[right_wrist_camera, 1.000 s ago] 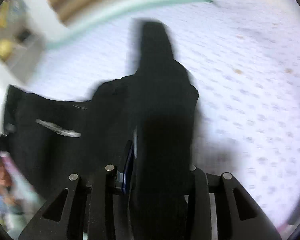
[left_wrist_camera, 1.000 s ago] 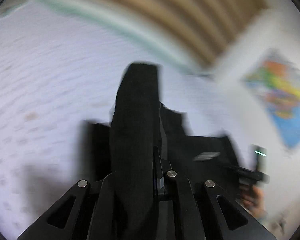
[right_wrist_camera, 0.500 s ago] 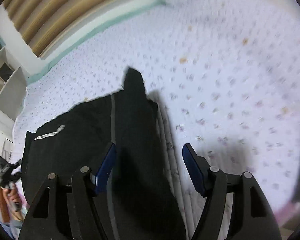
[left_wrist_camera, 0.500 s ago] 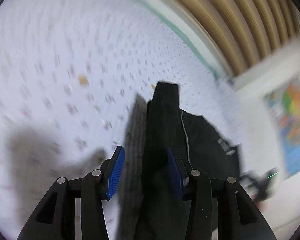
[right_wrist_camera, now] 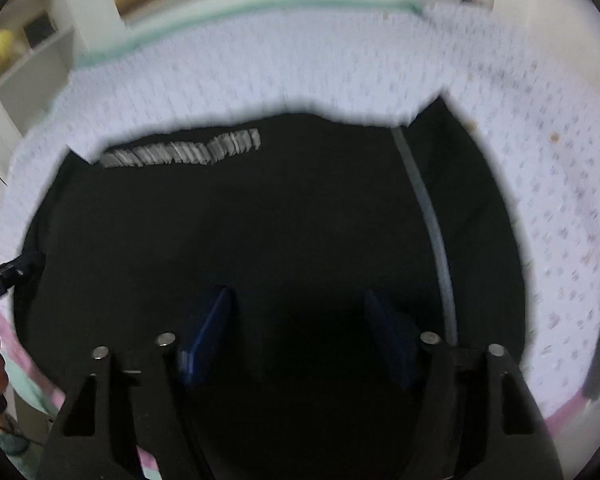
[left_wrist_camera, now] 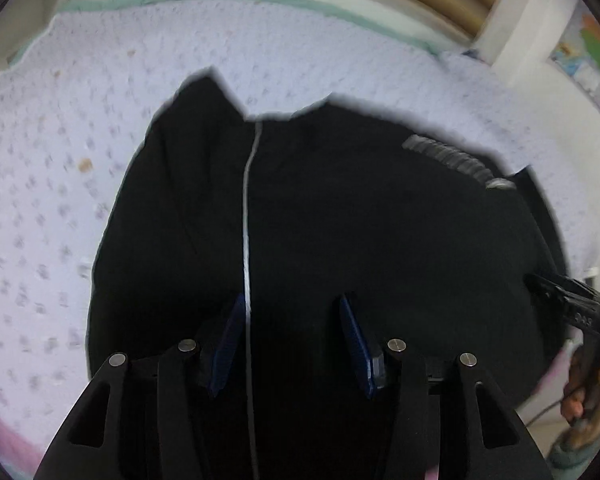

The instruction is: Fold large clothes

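both sets of fingers [left_wrist_camera: 354, 338] just let go: your left gripper [left_wrist_camera: 292, 340] is opening, right gripper [right_wrist_camera: 300, 340] gapes empty. black garment [left_wrist_camera: 340, 220] now lies folded on the bed [left_wrist_camera: 40, 200], so next fold's up.

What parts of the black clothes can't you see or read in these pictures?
- White lettering on the black garment: smeared by motion blur in the right wrist view, unreadable.
- Same lettering in the left wrist view: blurred and small.
- Garment's near edge: hidden beneath the left tongs and the right tongs, cut off by the bottom of both views.
- Bedspread print: too blurred to identify.
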The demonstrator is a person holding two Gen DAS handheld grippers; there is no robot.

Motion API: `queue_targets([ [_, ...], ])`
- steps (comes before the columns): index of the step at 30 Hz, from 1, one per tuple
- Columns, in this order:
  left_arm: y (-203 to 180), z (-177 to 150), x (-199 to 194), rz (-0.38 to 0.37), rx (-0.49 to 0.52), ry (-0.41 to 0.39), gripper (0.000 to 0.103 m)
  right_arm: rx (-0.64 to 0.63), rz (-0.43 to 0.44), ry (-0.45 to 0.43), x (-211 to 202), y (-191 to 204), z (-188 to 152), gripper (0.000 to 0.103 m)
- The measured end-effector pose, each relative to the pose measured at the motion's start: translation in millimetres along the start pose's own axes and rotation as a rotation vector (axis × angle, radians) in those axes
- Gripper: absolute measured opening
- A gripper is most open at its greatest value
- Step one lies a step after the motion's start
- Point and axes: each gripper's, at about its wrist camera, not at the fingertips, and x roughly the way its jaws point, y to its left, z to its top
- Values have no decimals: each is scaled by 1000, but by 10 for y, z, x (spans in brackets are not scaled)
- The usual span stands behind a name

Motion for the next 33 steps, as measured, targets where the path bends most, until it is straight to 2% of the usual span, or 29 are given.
queue_targets([
  [2, 139, 25, 97, -29, -69, -8, 51, -11, -16, 7, 190, 37, -56, 71],
  [4, 136, 41, 11, -20, -66, -40, 51, 10, -11, -5, 203, 26, -79, 71],
  [6, 40, 10, -86, 43, -9, -74, 51, 25, -6, -21, 156, 13, -94, 71],
  [8, -81, -37, -226, 144, 40, -109, 51, 30, -21, -44, 42, 24, -115, 72],
  [9, -140, -59, -354, 173, 49, -146, 51, 32, -32, -65, -44, 43, -127, 72],
  [13, -346, -73, -903, 132, 77, -261, 52, 5, -8, -196, -584, 231, -145, 74],
  [15, -467, -86, -1157, 134, 98, -340, 53, -1, -1, -243, -833, 335, -135, 74],
  [16, -529, -122, -1329, 142, 104, -385, 56, 7, -5, -270, -977, 383, -133, 75],
  [18, -623, -196, -1552, 159, 117, -445, 58, 15, 3, -325, -1268, 452, -149, 79],
  [19, -753, -242, -1646, 179, 123, -476, 58, 11, 16, -358, -1400, 479, -166, 85],
  [20, -787, -263, -1700, 200, 124, -488, 58, 12, 14, -386, -1524, 506, -174, 90],
  [23, -847, -351, -1827, 222, 106, -488, 58, 21, 4, -417, -1713, 548, -191, 91],
  [26, -919, -412, -1895, 222, 108, -508, 58, 17, 33, -405, -1744, 571, -202, 91],
  [29, -1058, -495, -1914, 278, 147, -545, 58, 8, 36, -398, -1757, 632, -266, 91],
  [31, -1118, -543, -1849, 316, 157, -540, 58, 8, 54, -385, -1742, 669, -298, 91],
  [33, -1152, -592, -1784, 292, 169, -511, 58, -1, 88, -342, -1648, 722, -310, 91],
])
